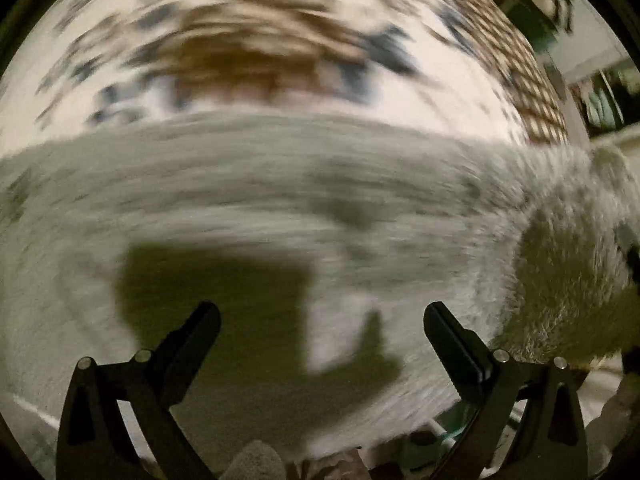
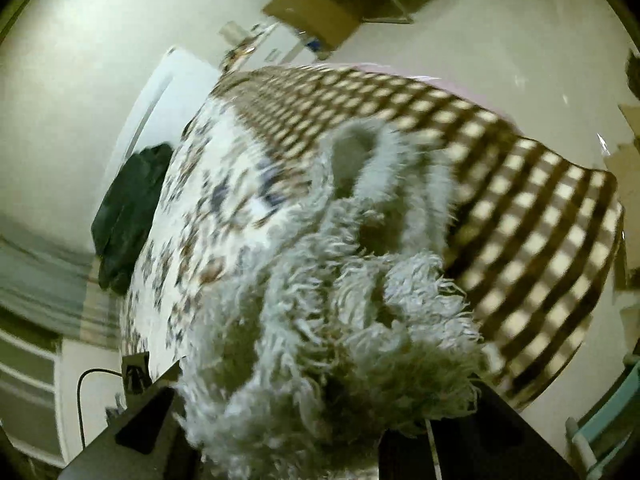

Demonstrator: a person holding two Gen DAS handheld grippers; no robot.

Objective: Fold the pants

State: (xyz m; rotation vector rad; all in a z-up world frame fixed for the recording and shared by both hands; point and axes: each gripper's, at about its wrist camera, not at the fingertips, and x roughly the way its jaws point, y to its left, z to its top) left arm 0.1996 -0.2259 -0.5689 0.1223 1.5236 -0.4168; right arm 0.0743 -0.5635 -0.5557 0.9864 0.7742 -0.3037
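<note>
Two grippers: I hold one in each hand, both above a bed.
Right gripper (image 2: 320, 440): my jaws are clamped tight on a bunch of the shaggy pale grey pants (image 2: 328, 320); the fingertips are buried in the pile, so only the dark gripper body shows at the near edge on either side.
Pants, right view: the fluffy fabric rises from my grip and trails away toward the middle of the bed, with a fold or opening at its far end.
Left gripper (image 1: 322, 320): my jaws stand wide apart with nothing between them, pointing steeply down over the pants (image 1: 280, 184).
Left fingers (image 1: 452, 344): black, clear of the fabric; their shadow falls on the pile just below them.
Pants, left view: the fuzzy grey fabric spreads flat across the near and middle part of the view, badly blurred, and a lifted hump of it stands at the right.
Bedspread (image 2: 192, 220): white with small blue and brown figures, lying under and beyond the pants.
Checked blanket (image 2: 540, 220): brown and cream squares, covering the right and far side of the bed.
Dark garment (image 2: 128, 208): heaped at the left edge of the bed.
Cardboard box (image 2: 320, 12): far off on the pale floor beyond the bed.
</note>
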